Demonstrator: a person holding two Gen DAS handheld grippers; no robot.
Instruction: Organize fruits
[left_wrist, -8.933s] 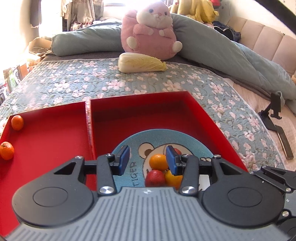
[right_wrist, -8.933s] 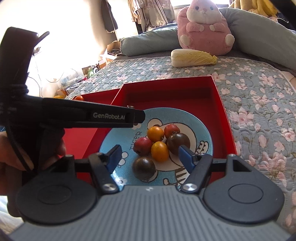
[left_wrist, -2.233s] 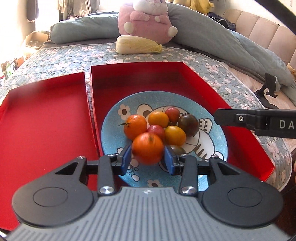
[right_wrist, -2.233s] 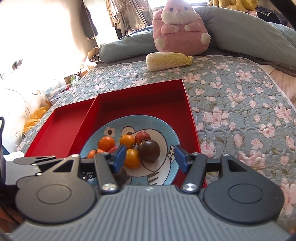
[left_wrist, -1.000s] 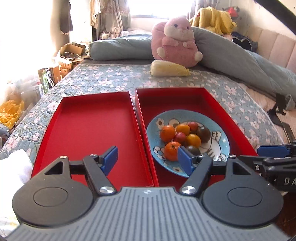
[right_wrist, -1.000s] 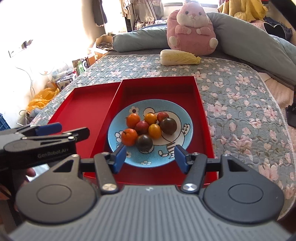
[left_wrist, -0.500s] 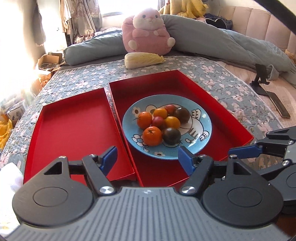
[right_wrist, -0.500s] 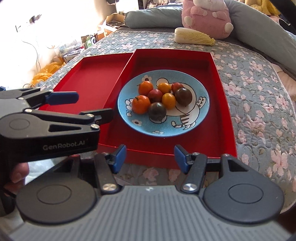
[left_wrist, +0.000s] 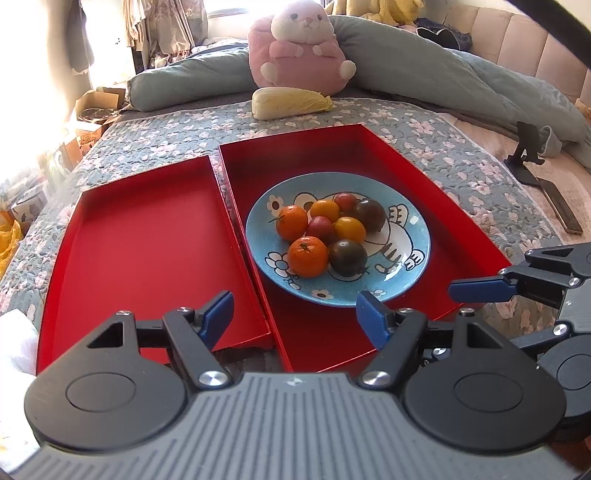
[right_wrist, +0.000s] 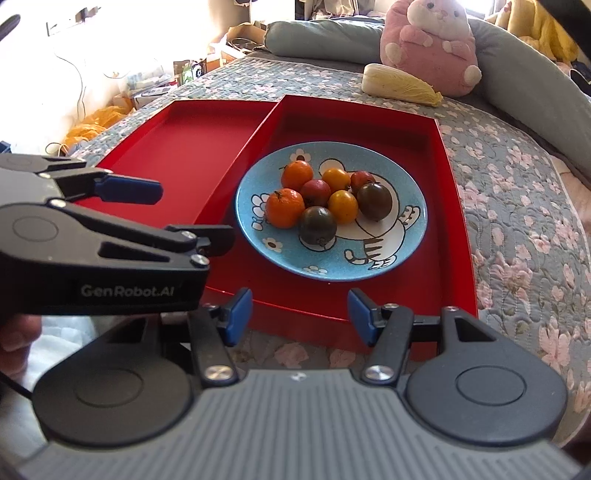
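Note:
A blue cartoon plate (left_wrist: 410, 258) sits in the right red tray (left_wrist: 417, 173) and holds several small fruits: two orange tangerines (left_wrist: 307, 256), red and yellow tomatoes and two dark ones (left_wrist: 347, 257). The plate also shows in the right wrist view (right_wrist: 406, 243), with the tangerines (right_wrist: 285, 208). The left red tray (left_wrist: 147, 240) holds nothing. My left gripper (left_wrist: 295, 317) is open and empty, held back over the trays' near edge. My right gripper (right_wrist: 298, 314) is open and empty, in front of the right tray's near rim.
The trays lie on a floral quilt (left_wrist: 461, 155). A cabbage (left_wrist: 291, 102) and a pink plush toy (left_wrist: 299, 48) lie behind them. A phone stand (left_wrist: 528, 155) stands at the right. Boxes and clutter are beyond the bed's left edge (right_wrist: 155, 81).
Both tangerines left the left tray; the left gripper carried the last one to the plate, let go and opened. Both grippers then pulled back from the trays, open.

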